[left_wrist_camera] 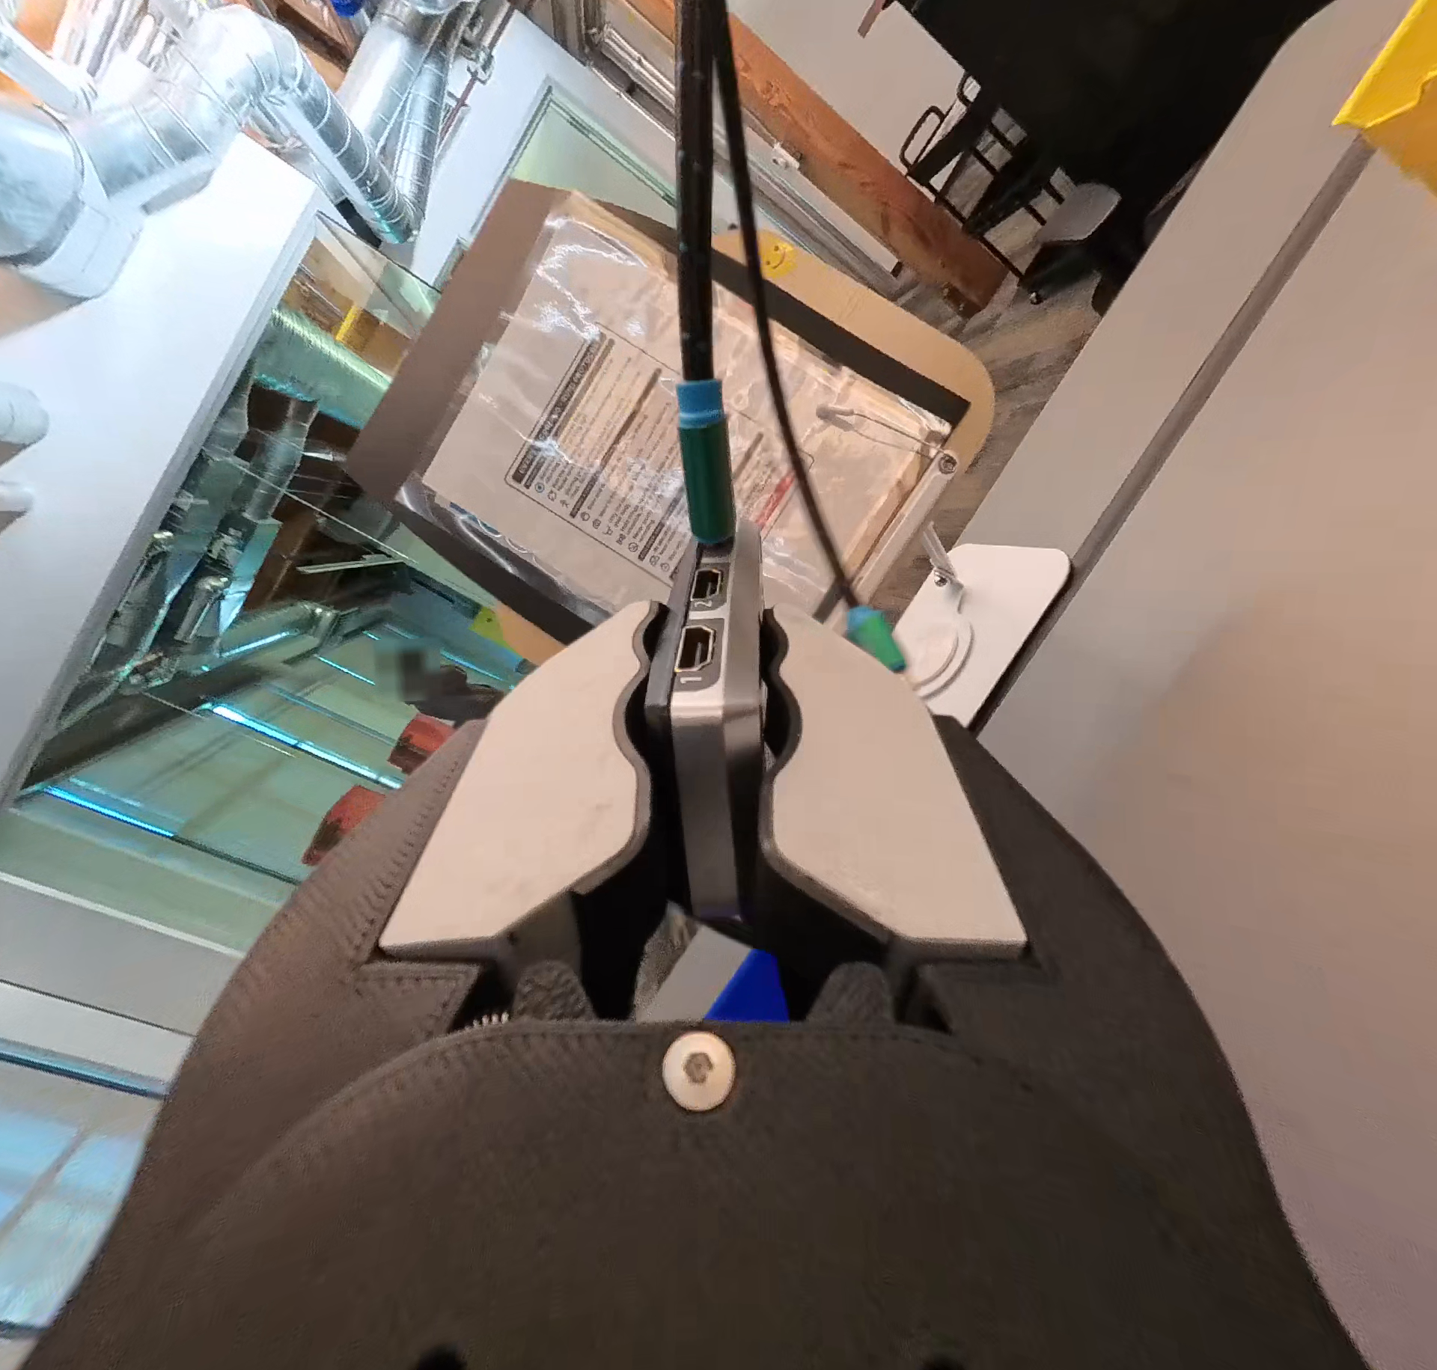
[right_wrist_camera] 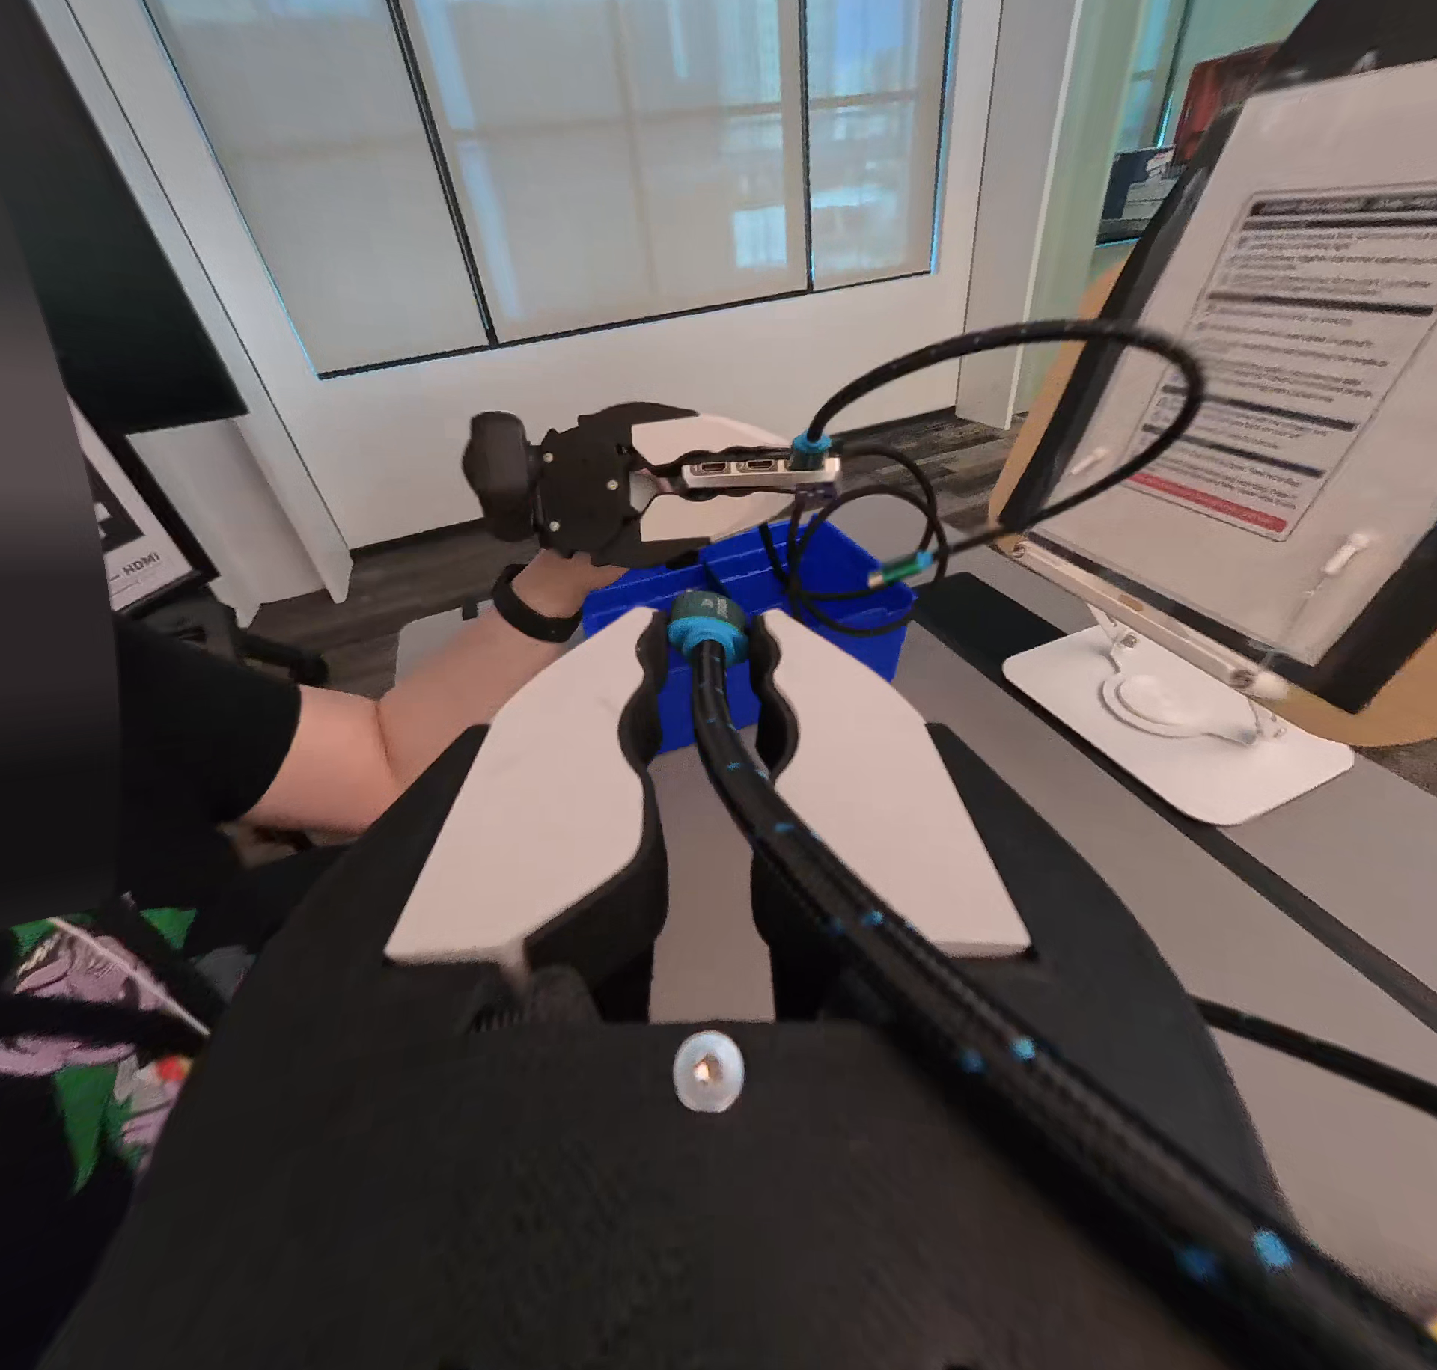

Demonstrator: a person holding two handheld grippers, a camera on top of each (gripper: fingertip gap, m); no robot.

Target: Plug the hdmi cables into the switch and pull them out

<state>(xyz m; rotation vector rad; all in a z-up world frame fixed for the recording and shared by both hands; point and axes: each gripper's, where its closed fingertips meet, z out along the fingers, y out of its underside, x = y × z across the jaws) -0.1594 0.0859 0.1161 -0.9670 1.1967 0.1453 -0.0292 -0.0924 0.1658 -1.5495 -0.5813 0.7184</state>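
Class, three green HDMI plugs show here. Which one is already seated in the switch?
The plug at the switch's far end, away from the left gripper. Another is clamped in the right gripper; the third dangles loose over the blue bin.

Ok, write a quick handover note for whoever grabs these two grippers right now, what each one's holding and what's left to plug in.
Left hand-held gripper: shut on the switch, held up in the air.
Right hand-held gripper: shut on a cable plug, tip pointing toward the switch, not inserted.
Switch: one HDMI plug already seated in the end port; the two ports beside it are empty.
A third green plug dangles loose over the blue bin.
Left: insert the held plug and the loose one, then pull all the plugs out.
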